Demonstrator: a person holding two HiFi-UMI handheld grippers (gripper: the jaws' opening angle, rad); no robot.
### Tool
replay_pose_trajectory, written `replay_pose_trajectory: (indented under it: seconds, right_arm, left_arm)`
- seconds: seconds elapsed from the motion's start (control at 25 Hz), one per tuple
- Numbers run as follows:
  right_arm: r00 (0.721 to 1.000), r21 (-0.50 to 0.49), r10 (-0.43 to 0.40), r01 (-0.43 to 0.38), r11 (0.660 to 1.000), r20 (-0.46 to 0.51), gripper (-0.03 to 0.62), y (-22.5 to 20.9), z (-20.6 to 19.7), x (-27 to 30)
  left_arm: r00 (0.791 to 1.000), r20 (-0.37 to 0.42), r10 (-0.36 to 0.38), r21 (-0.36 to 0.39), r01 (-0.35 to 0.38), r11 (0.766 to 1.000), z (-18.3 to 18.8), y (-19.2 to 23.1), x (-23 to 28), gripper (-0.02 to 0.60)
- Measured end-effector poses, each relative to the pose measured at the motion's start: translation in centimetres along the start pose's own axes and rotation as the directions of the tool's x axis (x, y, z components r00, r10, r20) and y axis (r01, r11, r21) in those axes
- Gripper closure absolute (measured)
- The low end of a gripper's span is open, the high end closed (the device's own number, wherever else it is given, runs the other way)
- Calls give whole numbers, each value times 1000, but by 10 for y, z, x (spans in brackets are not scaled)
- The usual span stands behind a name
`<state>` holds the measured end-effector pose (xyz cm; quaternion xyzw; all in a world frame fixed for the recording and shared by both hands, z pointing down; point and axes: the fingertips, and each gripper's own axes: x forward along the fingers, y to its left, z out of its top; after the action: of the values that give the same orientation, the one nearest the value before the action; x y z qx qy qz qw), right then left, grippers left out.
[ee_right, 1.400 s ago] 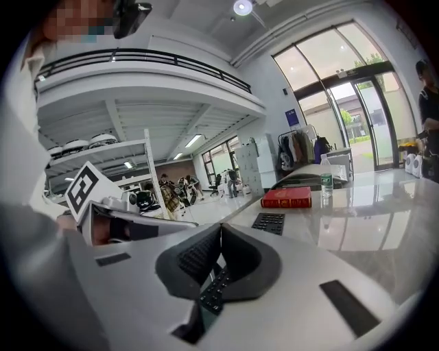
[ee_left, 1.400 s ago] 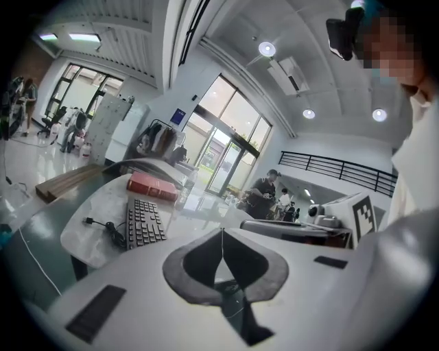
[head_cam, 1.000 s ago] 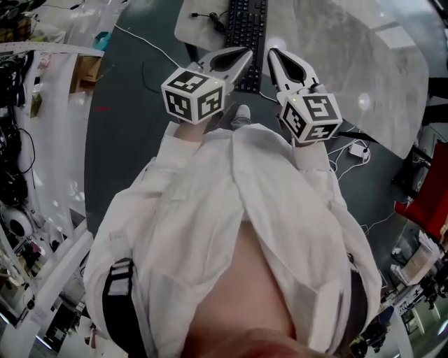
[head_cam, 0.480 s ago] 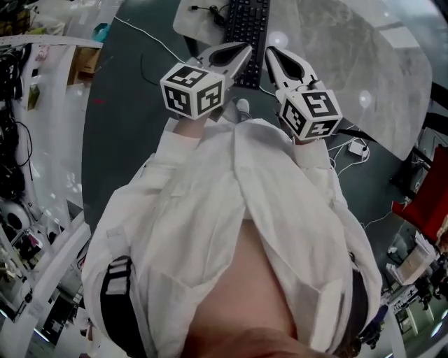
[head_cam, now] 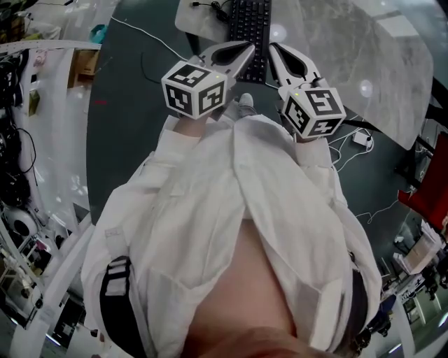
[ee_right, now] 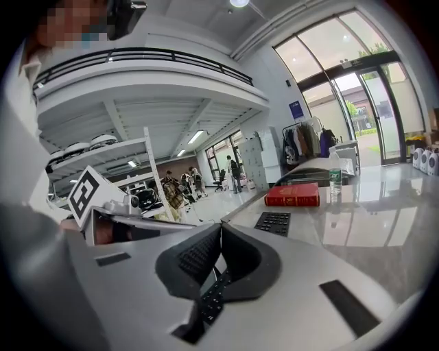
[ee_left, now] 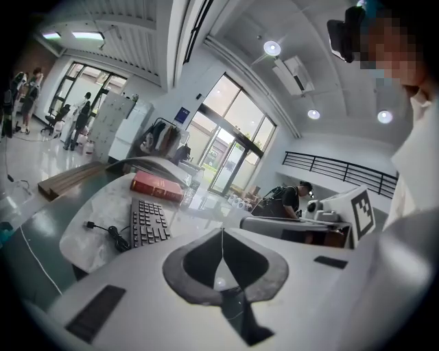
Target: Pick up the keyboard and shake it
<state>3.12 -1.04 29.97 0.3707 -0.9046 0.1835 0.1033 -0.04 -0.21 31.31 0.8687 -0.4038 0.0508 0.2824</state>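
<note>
A black keyboard lies on a grey marble table, its cable trailing off to the left. Both grippers hover side by side just short of the keyboard's near end, above the table edge. My left gripper is shut with nothing in it, and so is my right gripper. In the left gripper view the keyboard sits ahead and to the left of the shut tips. The right gripper view shows the keyboard beyond the closed tips.
A red book lies past the keyboard's far end, with a bottle beside it. A white adapter and cords lie on the dark floor at right. Shelving crowds the left side. People stand far off in the hall.
The head view has drifted slightly, so the keyboard sits a little higher in the frame. Both grippers stay shut and hold nearly the same place.
</note>
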Motion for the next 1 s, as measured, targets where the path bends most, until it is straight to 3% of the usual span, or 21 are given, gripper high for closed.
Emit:
replay_pose_trajectory:
  seconds: [0.64, 1.0]
  right_arm:
    - [998, 41, -39, 41, 998, -46, 566, -5, -8, 5]
    - [996, 81, -40, 46, 996, -81, 565, -6, -24, 14]
  left_arm:
    - [995, -84, -63, -4, 63, 998, -5, 6, 9, 568]
    - [991, -118, -65, -46, 60, 997, -19, 24, 11, 568]
